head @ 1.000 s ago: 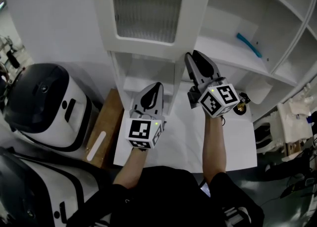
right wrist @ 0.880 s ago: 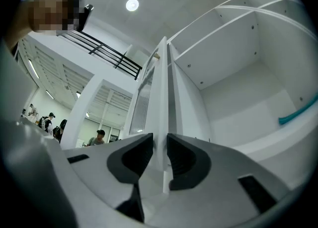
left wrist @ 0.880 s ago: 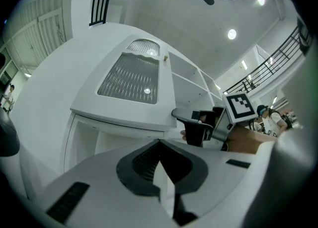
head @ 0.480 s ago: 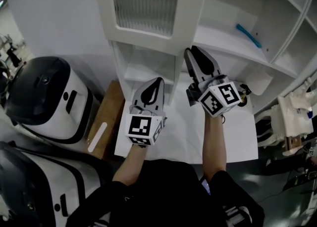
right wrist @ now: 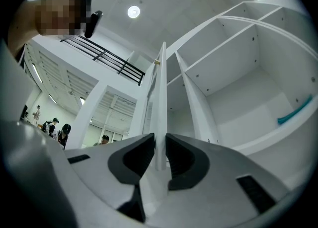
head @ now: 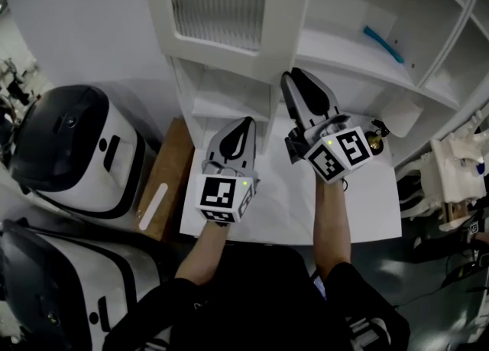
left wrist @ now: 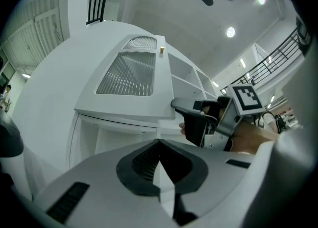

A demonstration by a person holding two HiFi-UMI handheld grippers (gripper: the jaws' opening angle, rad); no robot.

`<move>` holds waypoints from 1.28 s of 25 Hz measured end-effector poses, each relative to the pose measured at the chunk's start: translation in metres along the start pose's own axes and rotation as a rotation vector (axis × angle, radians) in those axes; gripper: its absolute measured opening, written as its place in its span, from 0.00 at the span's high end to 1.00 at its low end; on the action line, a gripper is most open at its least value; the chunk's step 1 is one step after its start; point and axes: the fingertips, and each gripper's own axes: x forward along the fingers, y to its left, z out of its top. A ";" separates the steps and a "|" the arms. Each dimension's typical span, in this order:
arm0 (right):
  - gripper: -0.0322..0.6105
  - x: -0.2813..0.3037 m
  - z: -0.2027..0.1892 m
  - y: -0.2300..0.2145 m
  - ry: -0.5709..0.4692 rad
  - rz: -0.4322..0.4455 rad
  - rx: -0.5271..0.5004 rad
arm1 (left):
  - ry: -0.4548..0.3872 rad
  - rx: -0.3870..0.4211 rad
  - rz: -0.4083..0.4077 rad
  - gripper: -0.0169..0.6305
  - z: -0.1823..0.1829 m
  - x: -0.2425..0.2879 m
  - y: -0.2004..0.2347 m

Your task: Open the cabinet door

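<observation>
Cabinet door stands ajar at twelve o'clock. My right tongs have just been closing and now pinch its free edge, to swing it wider. My left tongs, closed and empty, wait at eight o'clock of them.

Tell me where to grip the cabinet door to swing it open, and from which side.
Grip the cabinet door by its thin free vertical edge, coming edge-on from the front, one jaw on each face. The panel is flat and thin there, and that edge stands clear of the shelves. The right gripper sits so: its jaws have just been closing on that edge.
</observation>
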 end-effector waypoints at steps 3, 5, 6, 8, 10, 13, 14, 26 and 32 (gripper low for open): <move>0.82 -0.002 0.002 0.005 -0.007 0.005 0.004 | 0.007 -0.005 0.003 0.96 -0.003 -0.002 0.001; 0.82 -0.003 0.003 0.009 -0.007 0.010 0.004 | 0.013 -0.008 0.001 0.96 -0.005 -0.002 0.001; 0.82 -0.004 0.003 0.011 -0.007 0.009 0.005 | 0.017 -0.009 -0.001 0.96 -0.005 -0.003 0.002; 0.82 -0.006 0.003 0.016 -0.008 0.007 0.011 | 0.022 -0.010 -0.003 0.96 -0.006 -0.007 0.004; 0.82 -0.007 0.005 0.021 -0.011 0.005 0.015 | 0.022 -0.013 -0.005 0.96 -0.003 -0.009 0.006; 0.82 -0.008 0.007 0.029 -0.014 0.004 0.014 | 0.018 -0.019 -0.012 0.96 0.000 -0.011 0.008; 0.82 -0.009 0.007 0.033 -0.016 0.005 0.017 | 0.018 -0.020 -0.016 0.96 0.000 -0.013 0.008; 0.83 -0.019 0.013 0.070 -0.035 -0.021 0.033 | 0.041 -0.047 -0.034 0.96 0.000 -0.042 0.018; 0.83 -0.021 0.015 0.096 -0.024 -0.025 0.024 | 0.045 -0.064 -0.058 0.96 0.003 -0.058 0.020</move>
